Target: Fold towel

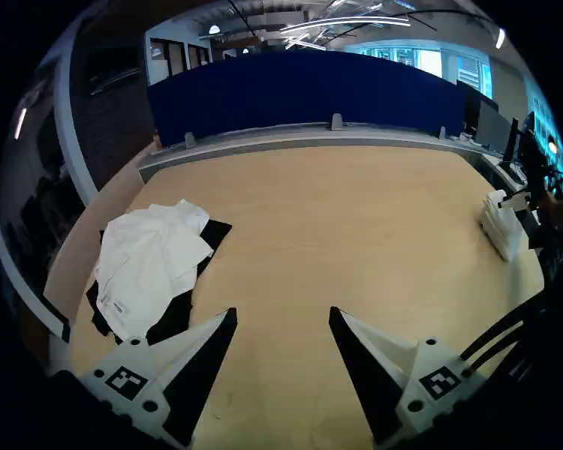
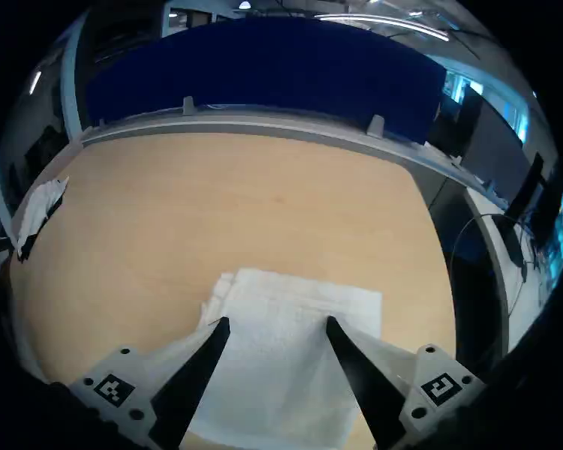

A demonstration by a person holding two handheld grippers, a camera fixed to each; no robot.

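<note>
A white towel lies folded flat on the wooden table, right under my right gripper. That gripper is open, its fingers hovering over the towel with nothing between them. In the left gripper view the same towel shows as a small white stack at the table's right edge, with a dark gripper shape just beyond it. My left gripper is open above bare table, far from the towel.
A crumpled white cloth lies on black fabric at the table's left side, also seen as a cloth pile. A blue partition runs along the back edge. Monitors stand at the far right.
</note>
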